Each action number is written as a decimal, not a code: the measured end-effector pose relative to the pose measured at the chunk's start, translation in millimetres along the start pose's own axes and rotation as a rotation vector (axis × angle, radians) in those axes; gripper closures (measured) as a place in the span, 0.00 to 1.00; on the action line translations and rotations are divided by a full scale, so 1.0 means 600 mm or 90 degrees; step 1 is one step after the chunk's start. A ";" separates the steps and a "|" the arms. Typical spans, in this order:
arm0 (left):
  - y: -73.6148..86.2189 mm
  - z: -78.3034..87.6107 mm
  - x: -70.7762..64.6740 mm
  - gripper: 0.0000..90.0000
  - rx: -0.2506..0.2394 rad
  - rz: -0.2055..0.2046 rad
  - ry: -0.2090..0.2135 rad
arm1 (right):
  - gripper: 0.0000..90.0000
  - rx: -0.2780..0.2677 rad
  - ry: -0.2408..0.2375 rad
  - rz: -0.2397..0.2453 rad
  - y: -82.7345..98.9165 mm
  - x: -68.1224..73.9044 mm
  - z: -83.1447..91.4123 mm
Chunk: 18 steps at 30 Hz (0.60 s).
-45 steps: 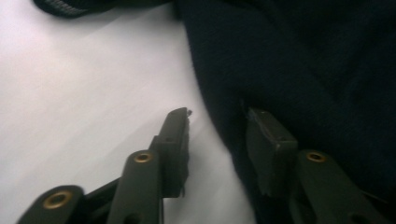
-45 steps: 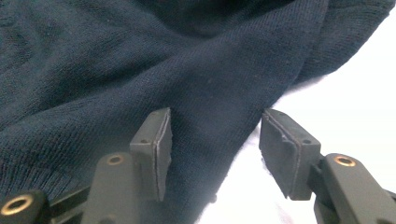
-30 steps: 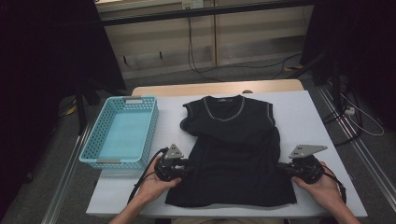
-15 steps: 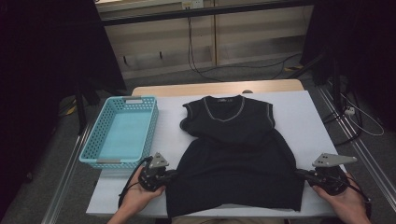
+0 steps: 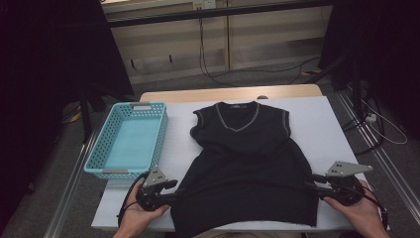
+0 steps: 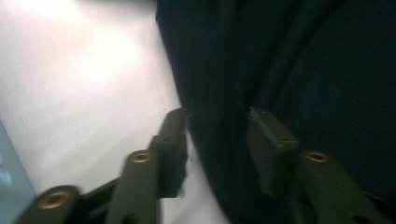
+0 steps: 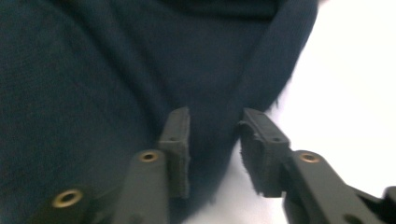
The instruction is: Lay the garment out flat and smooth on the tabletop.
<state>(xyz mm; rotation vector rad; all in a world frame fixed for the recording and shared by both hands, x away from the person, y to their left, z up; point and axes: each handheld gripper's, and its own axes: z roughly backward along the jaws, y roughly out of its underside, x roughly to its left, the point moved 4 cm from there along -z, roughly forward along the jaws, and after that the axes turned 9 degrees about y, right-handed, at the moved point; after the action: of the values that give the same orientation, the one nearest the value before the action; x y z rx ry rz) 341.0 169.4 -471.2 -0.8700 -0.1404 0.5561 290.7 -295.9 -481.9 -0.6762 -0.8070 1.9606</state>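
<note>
— Start at the left. What stands there?

— A turquoise basket sits on the white tabletop, just to the left of the dark sleeveless vest. The vest is the landmark: it lies flat in the middle of the tabletop, neck with its pale V-trim pointing away from the person, hem hanging a little over the near edge.

— And the left tongs?

— At the vest's lower left corner, held in the person's left hand, pointing level toward the cloth. In the left gripper view the jaws stand apart, with the vest's side edge running up between them; one jaw lies over bare tabletop, the other over the dark fabric. They have just been opening, and I see a gap between the pads and the cloth, so nothing is clamped.

— Moving across the vest?

— The body of the vest spreads wide toward the hem, with a soft fold crossing it just above the level of the two grippers.

— The right tongs?

— At the vest's lower right corner, in the right hand, aimed inward at the cloth. In the right gripper view the jaws are parted as well, having just been opening. The vest's rounded corner lies between them, but the pads are not pressing on it.

— Anything right of the vest?

— Bare white tabletop.
</note>
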 end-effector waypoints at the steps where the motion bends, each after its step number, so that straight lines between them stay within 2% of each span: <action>1: -0.006 -0.006 -0.003 0.60 -0.001 -0.005 0.009 | 0.65 -0.008 0.002 0.003 -0.004 0.001 0.000; 4: -0.022 -0.029 -0.017 0.59 0.013 -0.041 0.020 | 0.58 -0.020 0.004 0.004 -0.016 0.003 -0.004; 6: -0.034 -0.046 -0.027 0.60 0.021 -0.064 0.031 | 0.58 -0.027 0.001 0.009 -0.025 0.008 -0.007; 9: -0.048 -0.070 -0.036 0.60 0.038 -0.082 0.053 | 0.58 -0.040 0.002 0.018 -0.040 0.017 -0.012; 12: -0.055 -0.093 -0.031 0.57 0.045 -0.085 0.056 | 0.58 -0.050 -0.013 0.034 -0.057 0.028 -0.020; 15: -0.057 -0.110 -0.025 0.50 0.058 -0.081 0.071 | 0.55 -0.046 -0.050 0.050 -0.075 0.047 -0.035; 18: -0.052 -0.123 -0.029 0.45 0.062 -0.105 0.073 | 0.52 -0.022 -0.089 0.075 -0.083 0.073 -0.065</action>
<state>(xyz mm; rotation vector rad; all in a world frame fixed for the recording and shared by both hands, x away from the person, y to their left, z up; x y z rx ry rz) 363.7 94.1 -493.2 -0.7855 -0.0797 0.3554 324.6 -227.4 -475.5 -0.6239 -0.9060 2.1227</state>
